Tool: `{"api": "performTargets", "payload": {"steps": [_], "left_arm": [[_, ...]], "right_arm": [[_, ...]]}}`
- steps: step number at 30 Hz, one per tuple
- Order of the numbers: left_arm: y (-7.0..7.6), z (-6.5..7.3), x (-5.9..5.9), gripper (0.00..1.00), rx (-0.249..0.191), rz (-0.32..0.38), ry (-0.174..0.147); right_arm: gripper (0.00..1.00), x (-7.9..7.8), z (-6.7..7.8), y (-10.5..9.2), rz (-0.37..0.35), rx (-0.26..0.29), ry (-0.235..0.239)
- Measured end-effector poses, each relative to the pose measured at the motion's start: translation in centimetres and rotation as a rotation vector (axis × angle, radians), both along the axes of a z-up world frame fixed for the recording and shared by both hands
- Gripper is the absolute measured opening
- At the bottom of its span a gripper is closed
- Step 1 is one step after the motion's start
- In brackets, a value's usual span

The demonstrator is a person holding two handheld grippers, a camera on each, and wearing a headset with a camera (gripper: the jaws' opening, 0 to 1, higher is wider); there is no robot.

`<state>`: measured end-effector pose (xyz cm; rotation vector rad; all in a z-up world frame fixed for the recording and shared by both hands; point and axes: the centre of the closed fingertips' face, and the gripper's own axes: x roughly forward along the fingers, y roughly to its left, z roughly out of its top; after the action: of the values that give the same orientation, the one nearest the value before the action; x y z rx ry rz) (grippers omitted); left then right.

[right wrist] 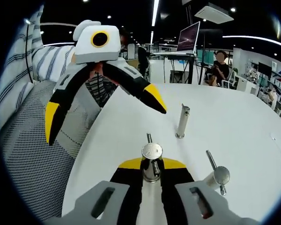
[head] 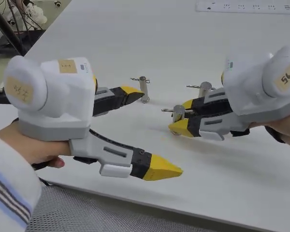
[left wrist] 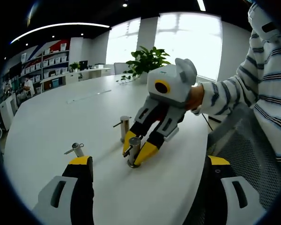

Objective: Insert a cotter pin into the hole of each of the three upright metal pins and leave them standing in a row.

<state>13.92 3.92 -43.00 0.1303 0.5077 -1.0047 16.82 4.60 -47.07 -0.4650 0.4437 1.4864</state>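
Plainly, the yellow-tipped fingers of the right gripper (head: 180,116) are clamped on a short upright silver metal pin (right wrist: 151,152), its long axis vertical on the white surface (head: 222,183), a wire cotter pin (head: 168,110) through its head. The left gripper (head: 159,131) hovers nearby, fingers spread wide on nothing, so the right hand is nearer. Beyond stand a second cottered pin (head: 144,91) and a third cottered pin (head: 204,89); the held one sits on the person's side of their line, likely needing to go between them.

On the table (head: 135,38), the left pin (head: 144,90) is stood just beyond the left tool (head: 160,132), the rear pin (head: 205,89) behind the right tool (head: 179,117), and the near pin (head: 178,112) is held between its jaws
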Motion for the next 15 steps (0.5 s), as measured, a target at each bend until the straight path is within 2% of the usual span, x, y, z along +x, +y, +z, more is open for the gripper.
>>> {"api": "performTargets", "payload": {"steps": [2,4,7,12,15], "left_arm": [[0.1,0.0,0.1,0.99,-0.006,0.008,0.005],[0.2,0.0,0.1,0.99,-0.008,0.012,0.008],[0.4,-0.6,0.0,0.99,0.019,0.012,0.017],[0.5,-0.9,-0.1,0.98,0.02,0.016,0.027],[0.5,-0.9,-0.1,0.98,0.018,0.018,0.027]], "right_arm": [[0.08,-0.3,0.0,-0.1,0.01,0.005,-0.007],[0.08,-1.0,0.1,-0.5,0.042,0.006,0.006],[0.08,-1.9,0.5,-1.5,0.07,0.015,0.005],[0.08,-2.5,1.9,-4.2,0.074,0.036,0.017],[0.08,-2.1,2.1,-6.2,0.056,0.032,0.016]]}}
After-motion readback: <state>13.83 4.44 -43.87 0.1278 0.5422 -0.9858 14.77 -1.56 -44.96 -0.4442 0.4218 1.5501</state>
